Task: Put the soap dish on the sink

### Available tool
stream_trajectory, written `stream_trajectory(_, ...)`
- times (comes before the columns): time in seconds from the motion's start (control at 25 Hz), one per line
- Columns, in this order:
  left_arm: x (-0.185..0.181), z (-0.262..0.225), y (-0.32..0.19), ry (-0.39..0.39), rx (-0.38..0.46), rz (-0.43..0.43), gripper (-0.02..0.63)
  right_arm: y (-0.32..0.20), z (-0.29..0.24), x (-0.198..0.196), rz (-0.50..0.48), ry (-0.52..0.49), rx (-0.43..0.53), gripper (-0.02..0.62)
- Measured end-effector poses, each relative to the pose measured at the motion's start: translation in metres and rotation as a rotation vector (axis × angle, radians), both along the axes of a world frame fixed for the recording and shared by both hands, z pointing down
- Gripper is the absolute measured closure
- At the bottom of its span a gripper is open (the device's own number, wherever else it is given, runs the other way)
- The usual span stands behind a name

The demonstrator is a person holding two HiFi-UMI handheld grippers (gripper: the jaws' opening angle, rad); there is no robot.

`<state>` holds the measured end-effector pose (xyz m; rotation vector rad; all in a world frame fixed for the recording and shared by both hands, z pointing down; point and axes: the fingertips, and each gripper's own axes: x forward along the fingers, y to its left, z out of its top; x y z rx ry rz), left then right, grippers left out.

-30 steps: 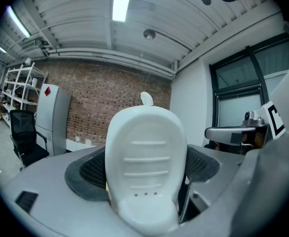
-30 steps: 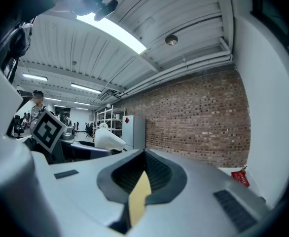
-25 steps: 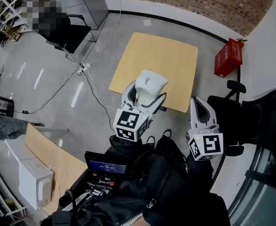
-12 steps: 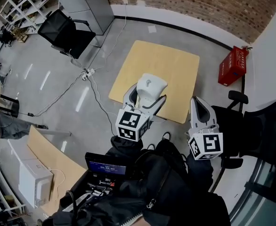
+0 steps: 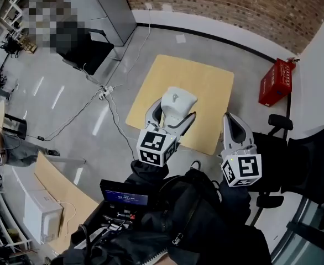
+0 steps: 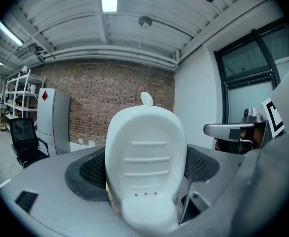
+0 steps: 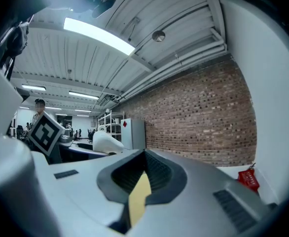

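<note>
Your left gripper (image 5: 171,115) has its jaws part-way open, clamped on either side of the white soap dish (image 5: 178,99). From the head view, the dish is held up in the air over the near edge of the wooden table (image 5: 198,73). In the left gripper view, the dish stands on end between the dark jaw pads. Its ribbed face, with three small holes, is turned toward the camera.

Your right gripper (image 5: 231,125) is just to the right of the left one and apart from it, past the table's near right corner. Its jaws are together but for a thin slit, and nothing is between them.

A red box (image 5: 276,83) sits on the floor at far right, by the white wall. A black office chair (image 5: 87,47) stands at far left.
</note>
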<state>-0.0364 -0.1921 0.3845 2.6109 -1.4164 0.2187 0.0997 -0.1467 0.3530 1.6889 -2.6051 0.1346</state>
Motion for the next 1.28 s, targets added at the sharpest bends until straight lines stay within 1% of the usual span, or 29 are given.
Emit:
stream_trajectory(0.28, 0.018, 0.009, -0.023, 0.000, -0.037, -0.007, 0.146, -0.024, 0.007, 0.021, -0.001, -0.006, -0.020, 0.591)
stream_trajectory(0.52, 0.028, 0.032, -0.037, -0.033, -0.087, -0.018, 0.146, -0.041, 0.022, 0.032, -0.019, -0.023, -0.057, 0.591)
stream_trajectory(0.64, 0.025, 0.056, -0.042, -0.051, -0.146, -0.022, 0.146, -0.047, 0.033, 0.028, -0.029, -0.025, -0.090, 0.591)
stream_trajectory(0.76, 0.024, 0.082, -0.047, -0.049, -0.222, -0.027, 0.146, -0.053, 0.044, 0.025, -0.034, -0.022, -0.121, 0.591)
stream_trajectory(0.92, 0.024, 0.116, -0.059, -0.067, -0.290, -0.010, 0.146, -0.065, 0.064, 0.023, -0.022, -0.010, -0.166, 0.591)
stream_trajectory(1.0, 0.024, 0.140, -0.064, -0.080, -0.339, -0.002, 0.146, -0.068, 0.078, 0.022, -0.018, -0.005, -0.205, 0.591)
stream_trajectory(1.16, 0.021, 0.193, -0.069, -0.138, -0.431, 0.015, 0.146, -0.074, 0.113, 0.021, -0.014, 0.002, -0.293, 0.591)
stream_trajectory(1.28, 0.022, 0.226, -0.068, -0.152, -0.505, 0.028, 0.146, -0.077, 0.144, 0.018, -0.014, 0.012, -0.360, 0.591)
